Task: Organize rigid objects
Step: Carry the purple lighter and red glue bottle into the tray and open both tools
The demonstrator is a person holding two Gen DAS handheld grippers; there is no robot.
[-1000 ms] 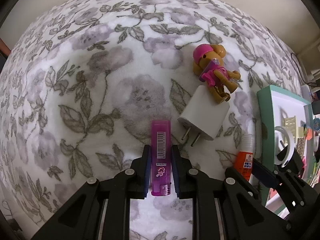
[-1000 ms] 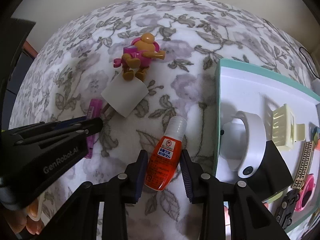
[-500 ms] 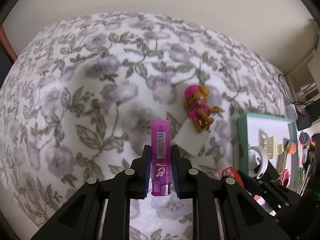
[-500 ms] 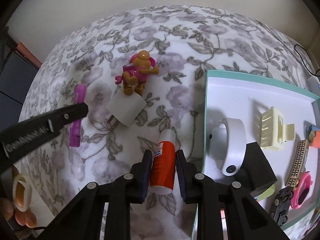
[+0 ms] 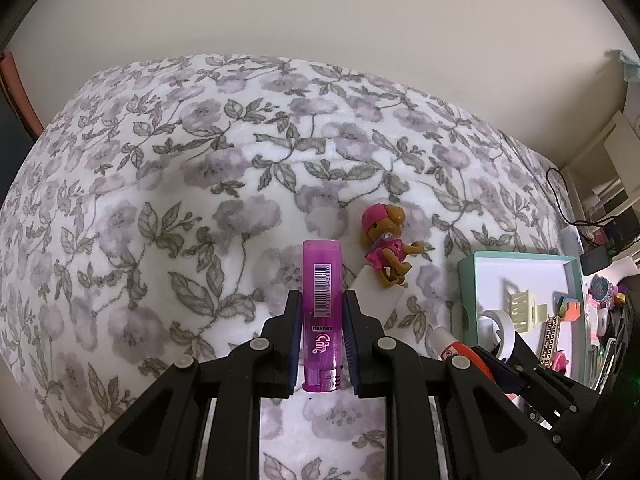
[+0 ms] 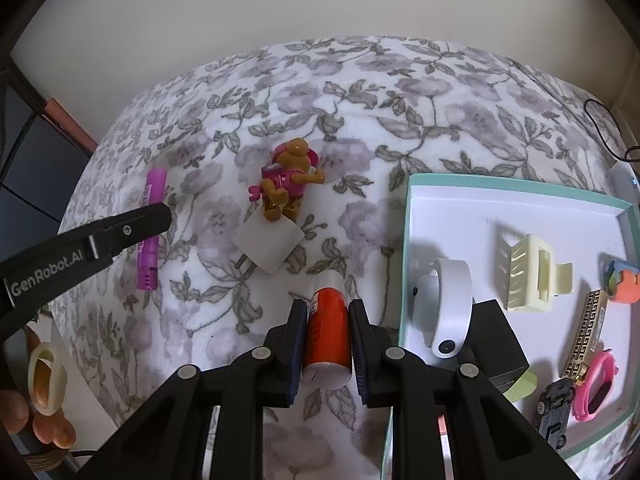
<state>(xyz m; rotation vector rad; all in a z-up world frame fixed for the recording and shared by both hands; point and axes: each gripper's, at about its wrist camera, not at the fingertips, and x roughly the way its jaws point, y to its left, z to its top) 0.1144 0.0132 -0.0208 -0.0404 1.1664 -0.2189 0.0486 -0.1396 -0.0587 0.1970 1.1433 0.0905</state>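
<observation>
my left gripper (image 5: pixel 321 332) was clamped tight on the purple lighter (image 5: pixel 322 312), pads pressed to both its sides, lifted clear of the floral blanket (image 5: pixel 160 208). my right gripper (image 6: pixel 327 344) was clenched on the orange glue bottle (image 6: pixel 326 336), white cap pointing away, also off the blanket. the toy dog (image 6: pixel 288 184) lay against the white charger (image 6: pixel 269 240) between them. the teal tray (image 6: pixel 408 216) sat just right of the bottle.

Both hand-held grippers (image 5: pixel 321 322) (image 6: pixel 329 330) clamped, angled down
</observation>
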